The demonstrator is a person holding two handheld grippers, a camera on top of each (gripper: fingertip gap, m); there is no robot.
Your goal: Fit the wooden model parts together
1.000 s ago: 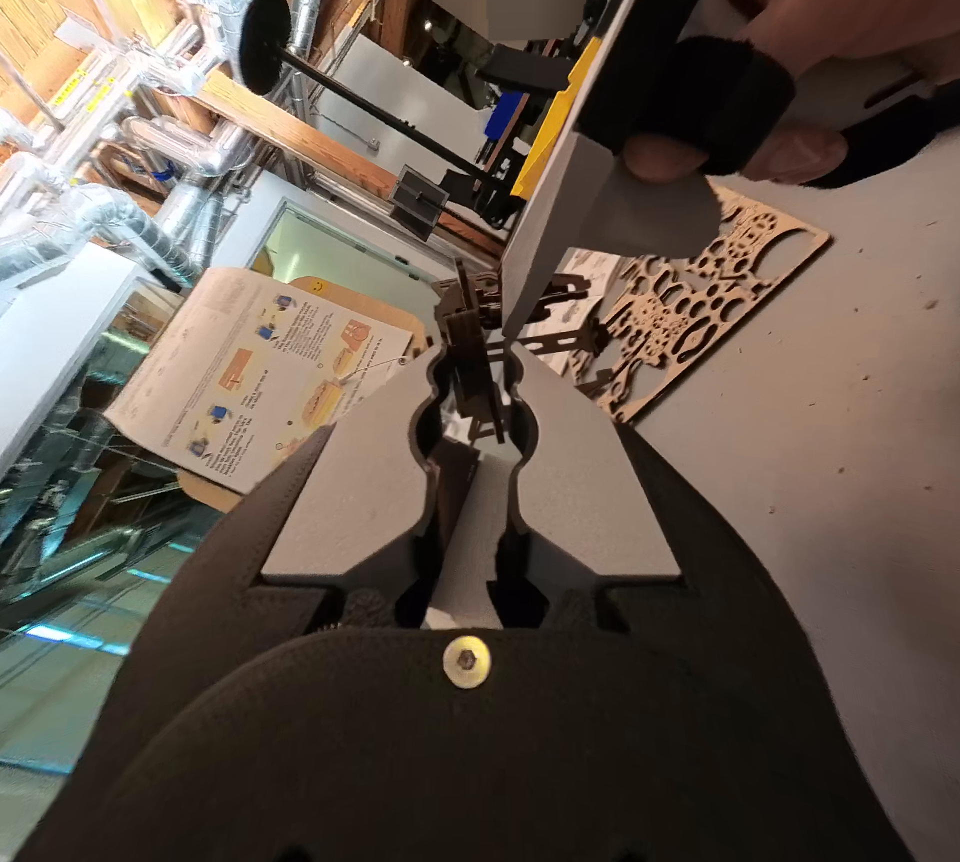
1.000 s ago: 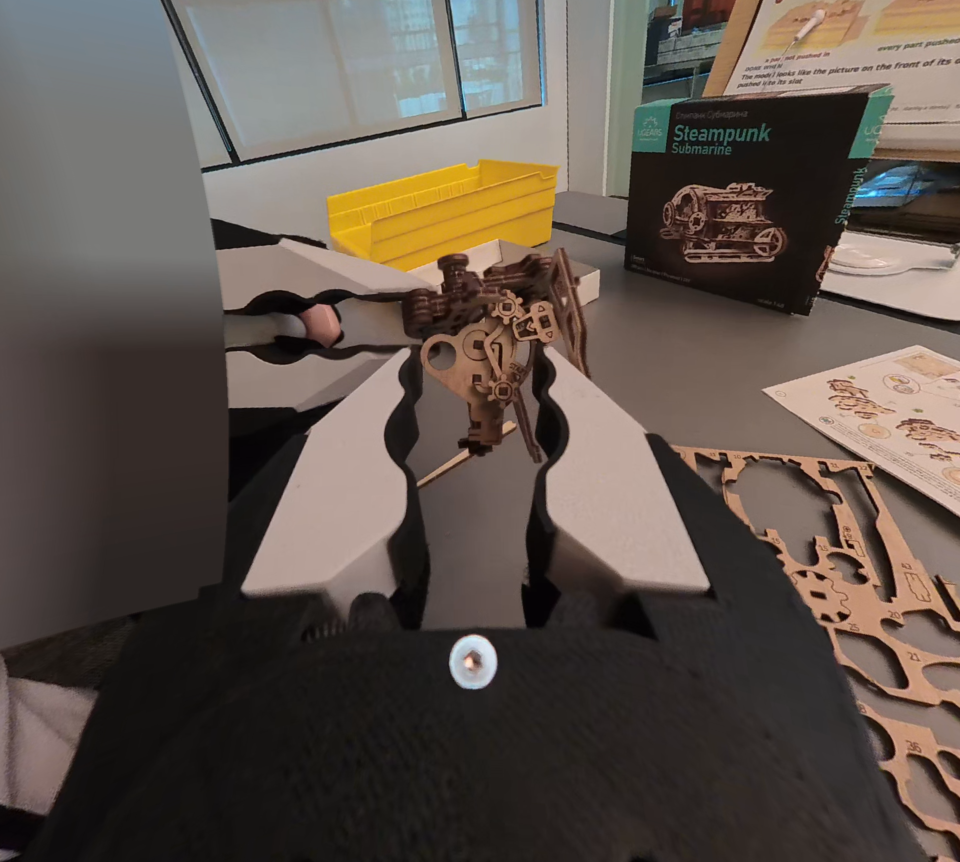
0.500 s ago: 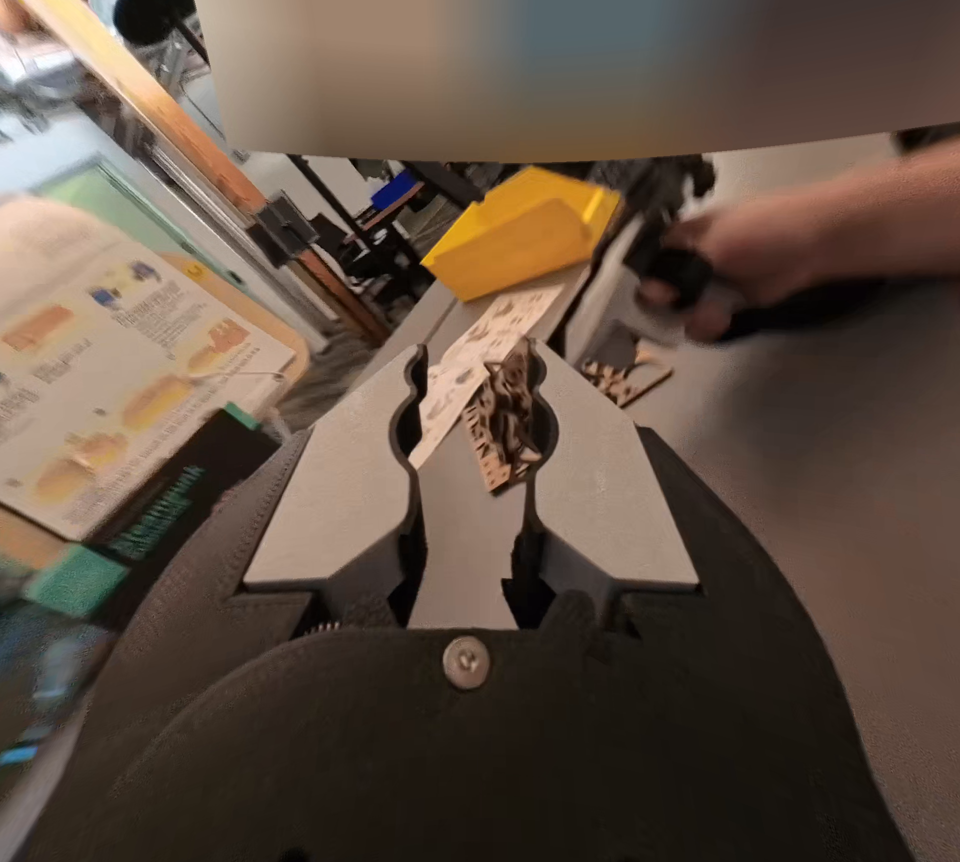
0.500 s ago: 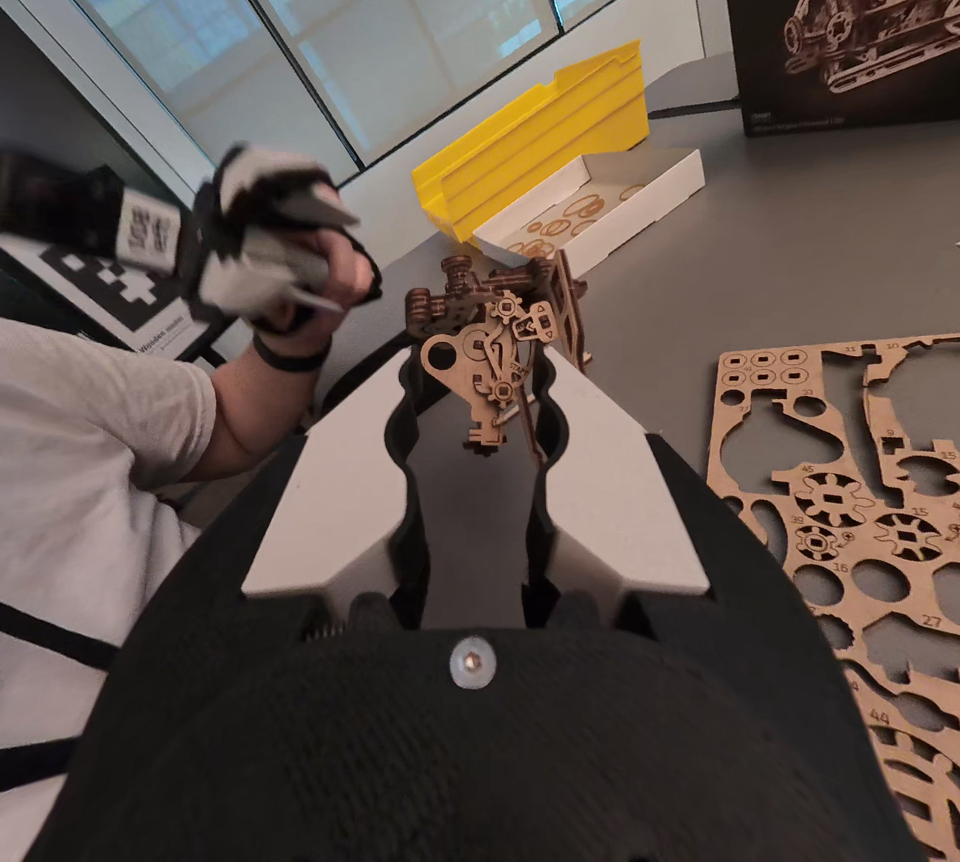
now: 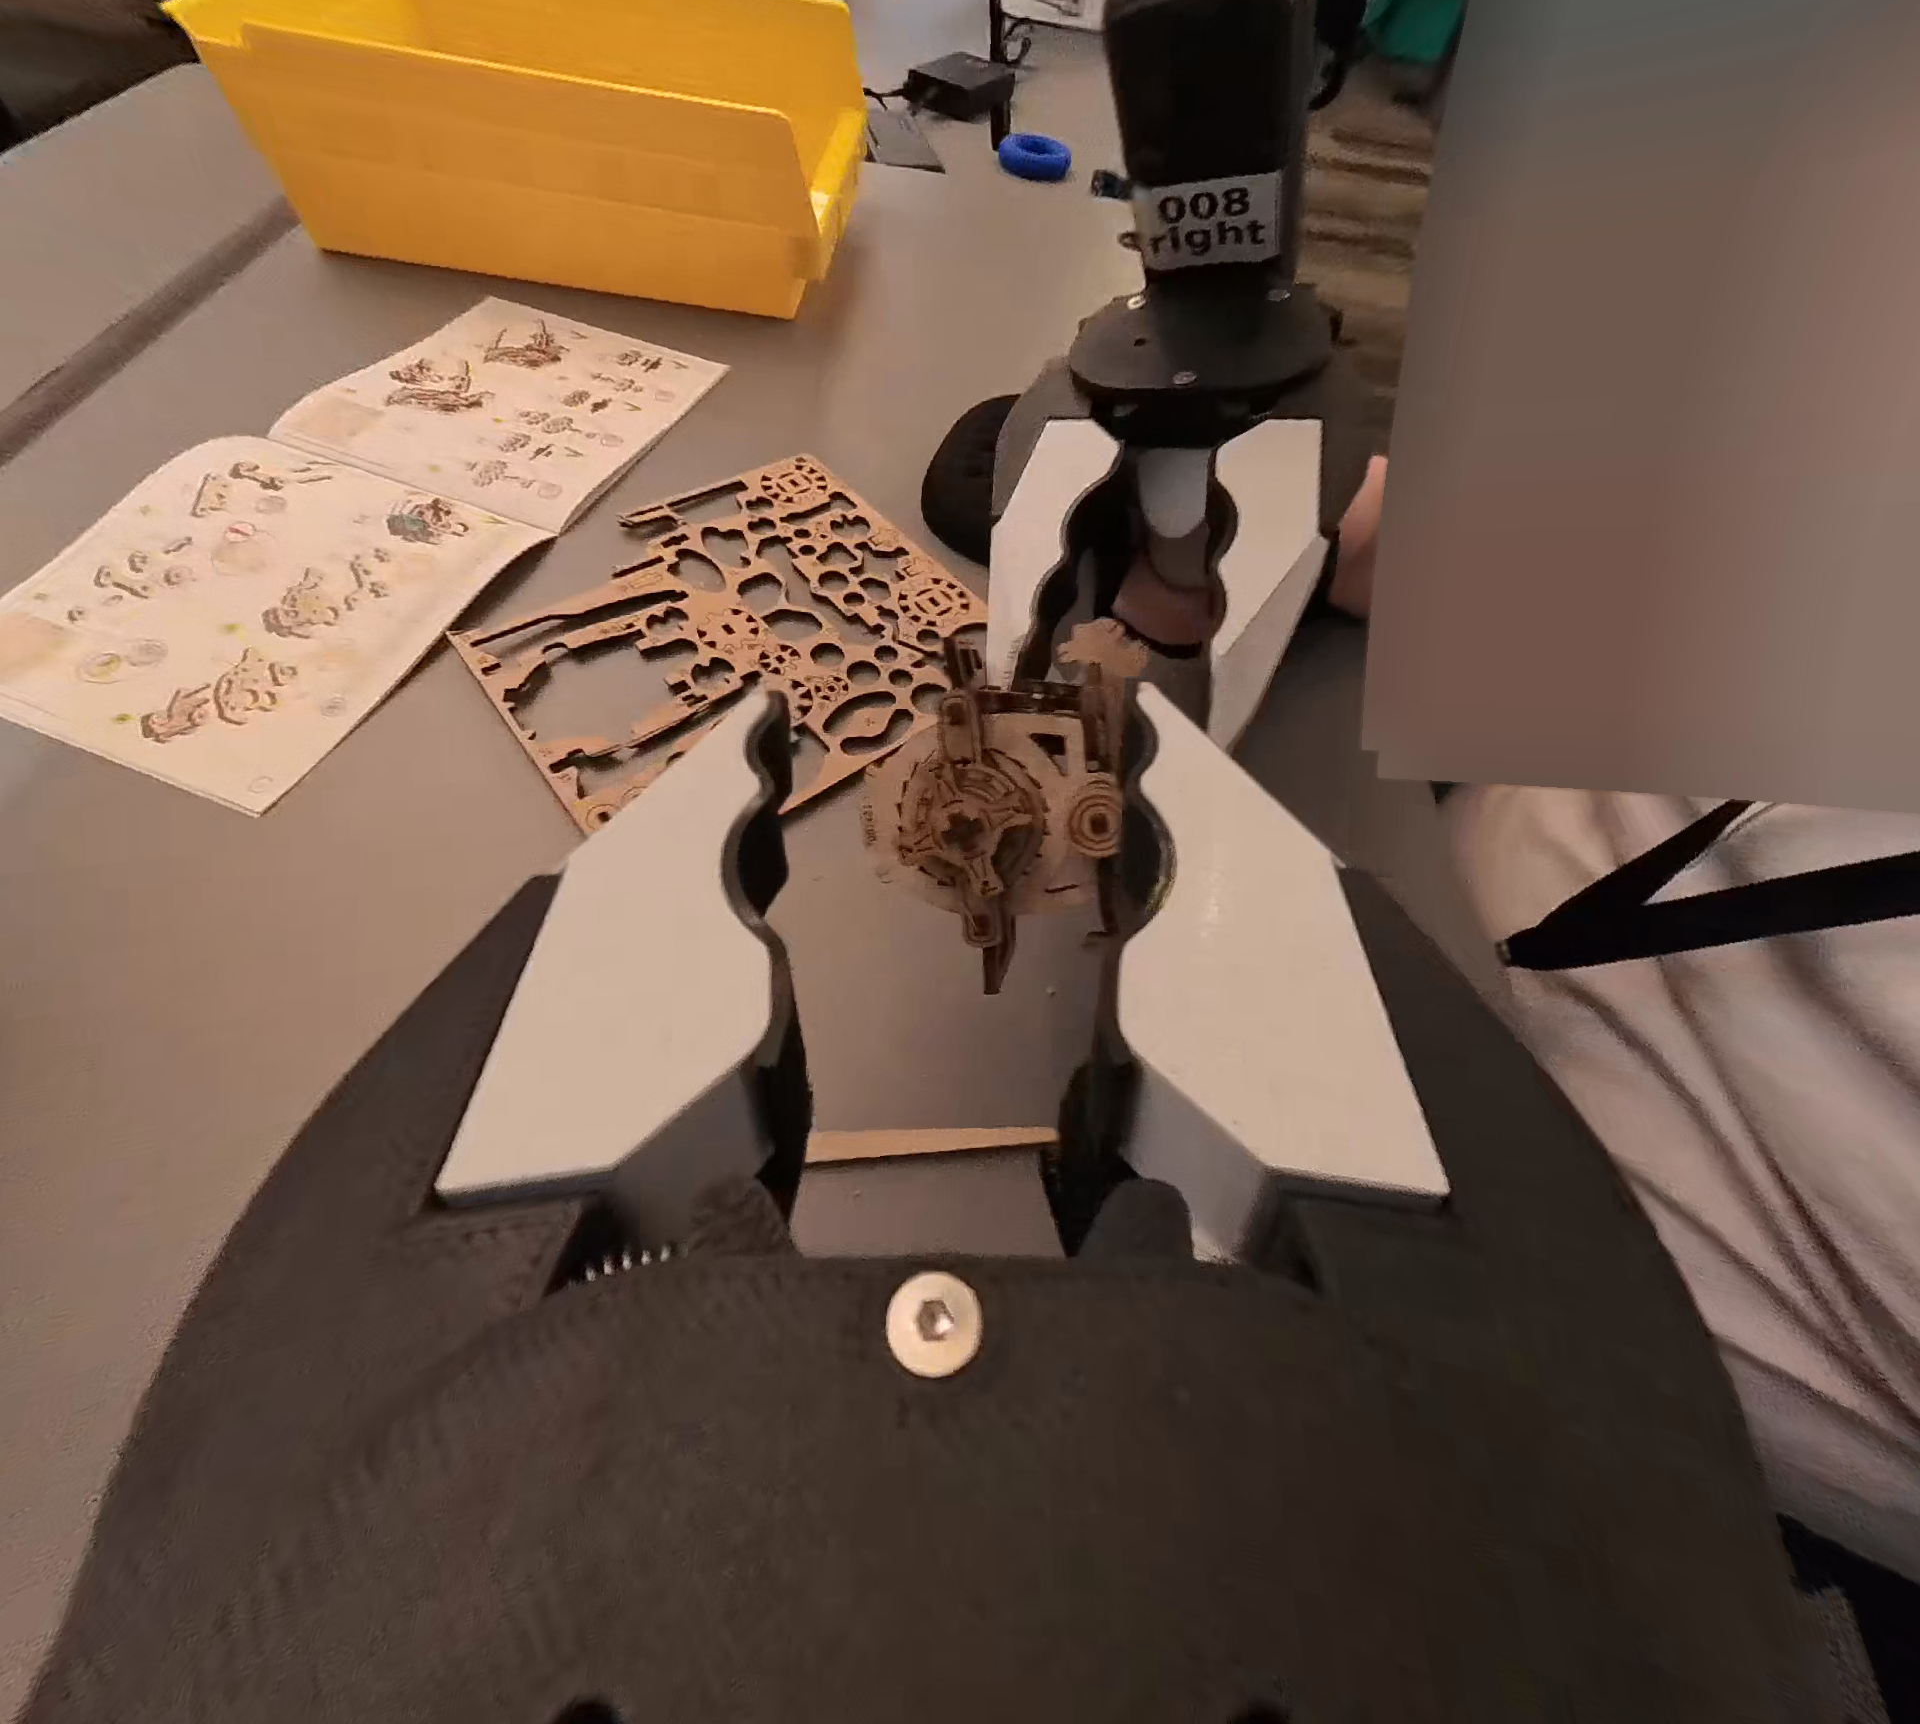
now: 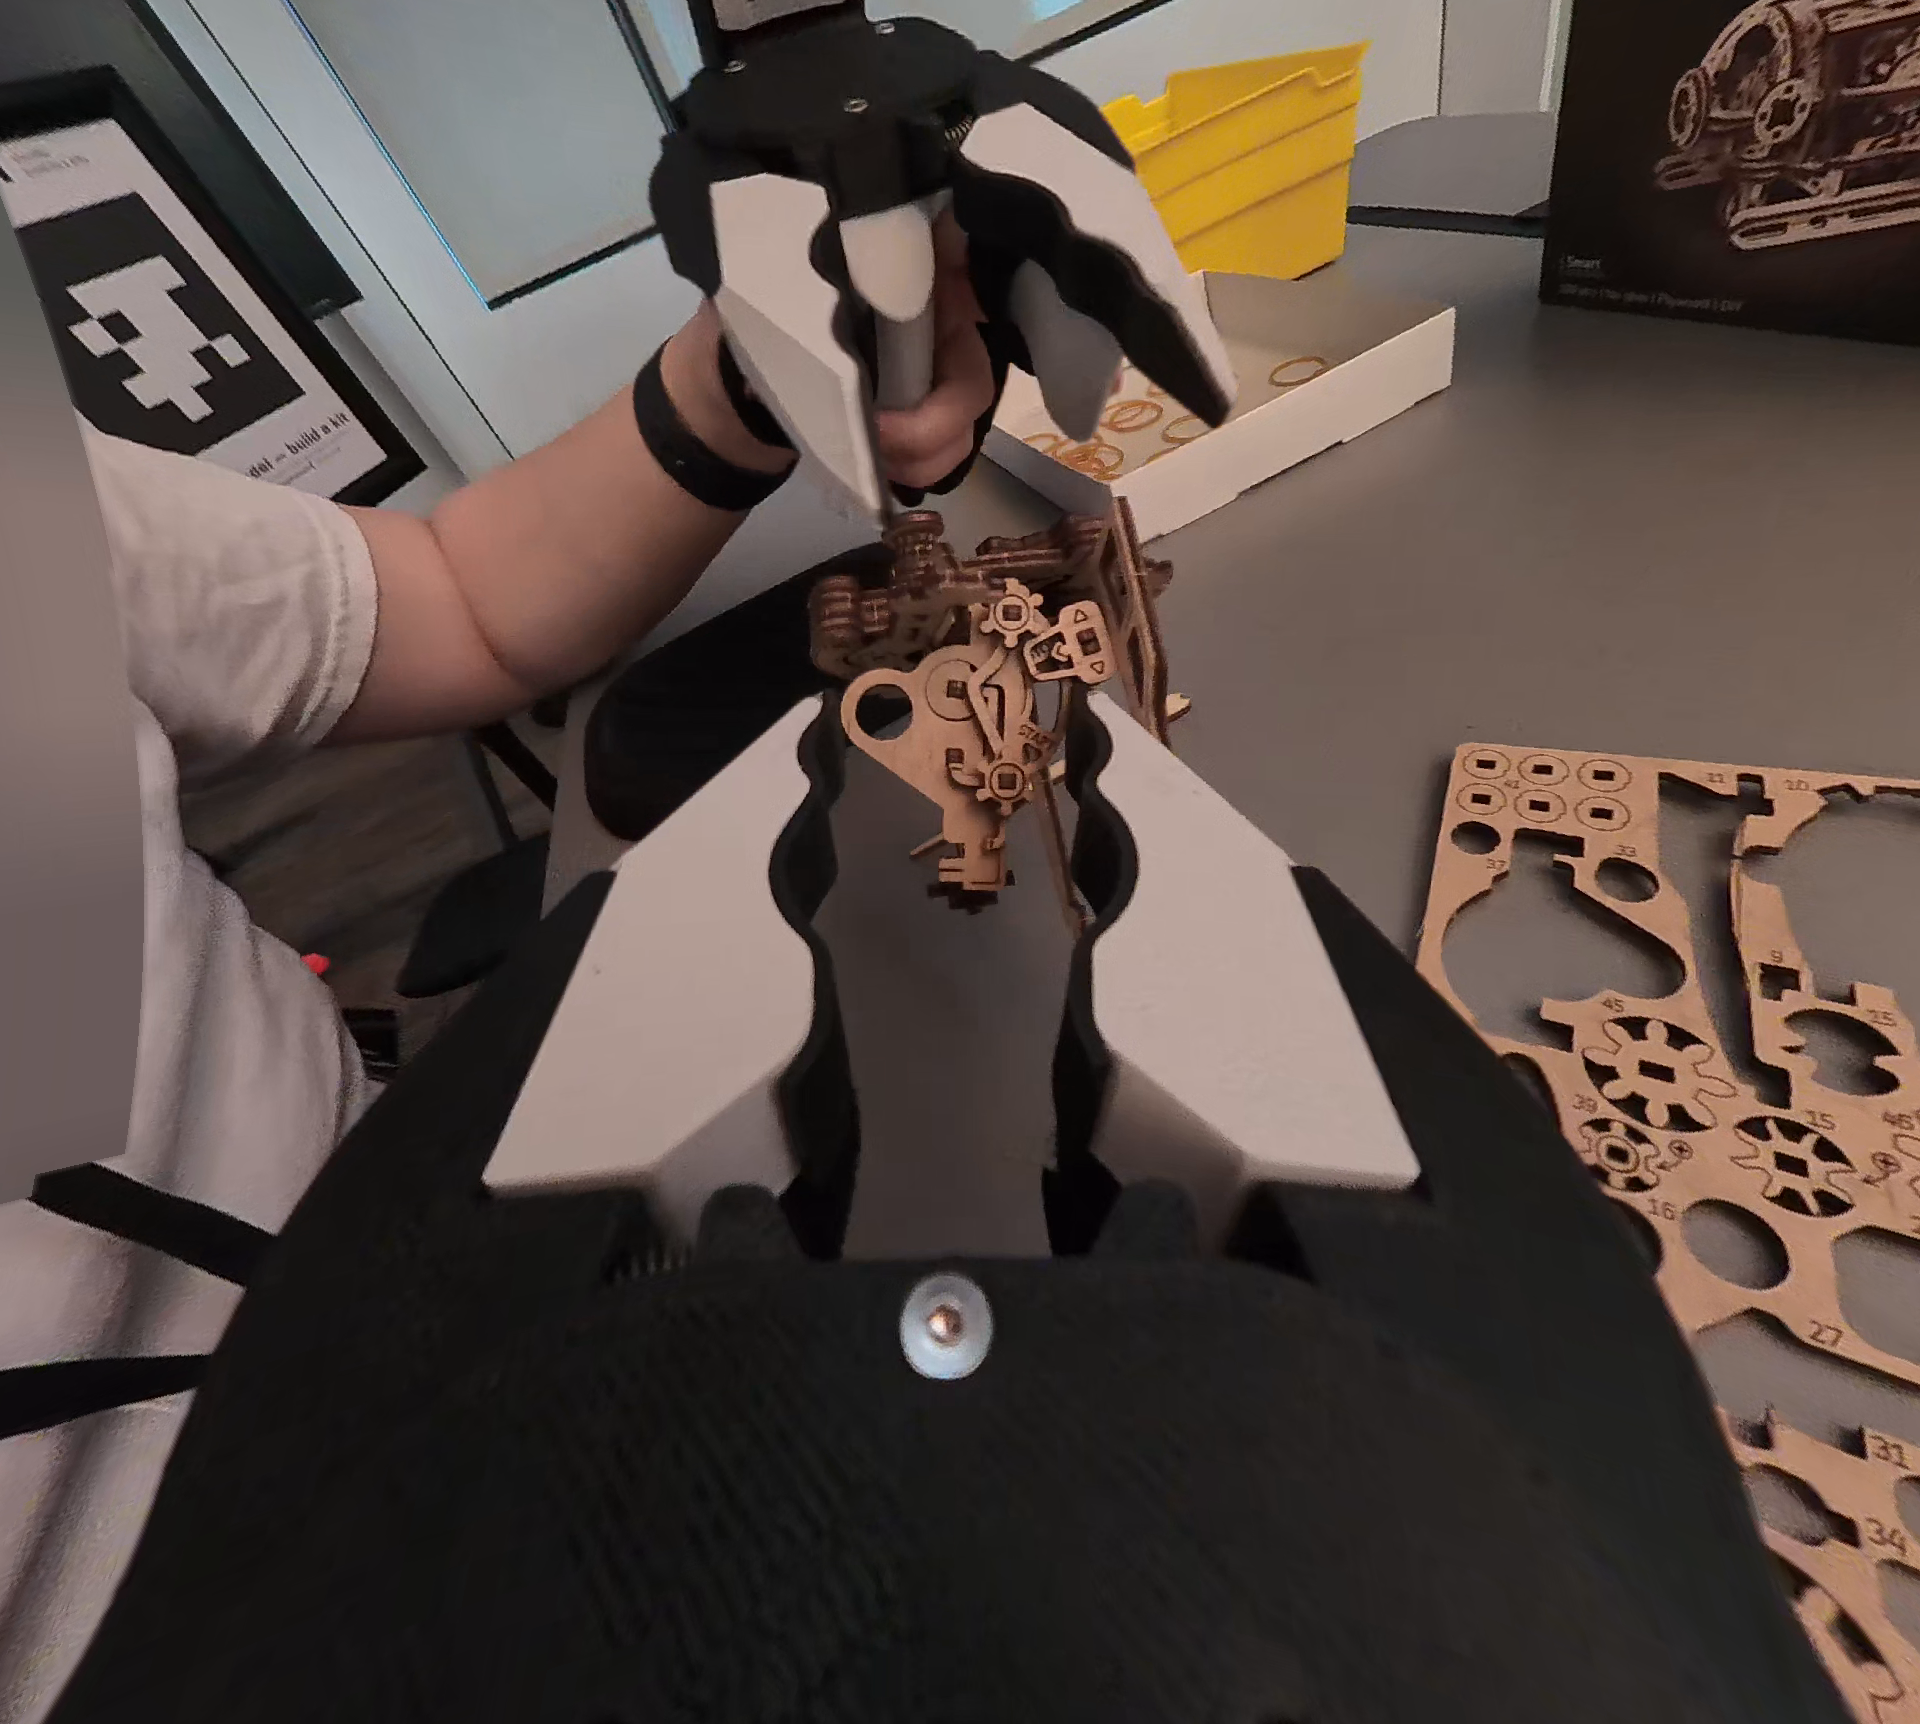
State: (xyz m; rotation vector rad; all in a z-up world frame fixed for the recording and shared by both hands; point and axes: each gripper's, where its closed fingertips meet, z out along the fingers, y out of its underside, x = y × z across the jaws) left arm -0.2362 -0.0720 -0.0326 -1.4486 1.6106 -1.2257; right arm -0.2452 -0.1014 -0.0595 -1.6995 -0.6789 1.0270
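Table: grey table (image 5: 260,999) carries the lot, with the yellow bin (image 5: 540,126) off at 11 o'clock in the left wrist view.
Booklet and sheet: open instruction booklet (image 5: 312,552) at 10 o'clock; punched-out plywood sheet (image 5: 727,635) just beyond the left jaws, lying flat.
Kit box: dark model box (image 6: 1745,64) standing at 1 o'clock in the right wrist view, well apart from the action.
Right gripper: right gripper (image 6: 961,718) is clamped on the wooden mechanism (image 6: 987,687), both pads pressing its flanks, holding it up off the table.
Left gripper: left gripper (image 5: 951,718) jaws are spread wide, gripping nothing; only its right pad looks close to the mechanism (image 5: 997,822), and I can't tell if it touches.
Key relation: from the right wrist view the left gripper (image 6: 971,417) comes in from 12 o'clock, pointing down, one fingertip right at the mechanism's top stack of gears.
Long axis: the mechanism hangs roughly upright, its narrow keyed tail at 6 o'clock.
Nearer tool: the right gripper has it; the left is the free one, so any pressing or fitting looks like the left's job, onto that top end.
Stick: thin wooden stick (image 5: 930,1142) lies crosswise on the table between the left jaws, untouched.
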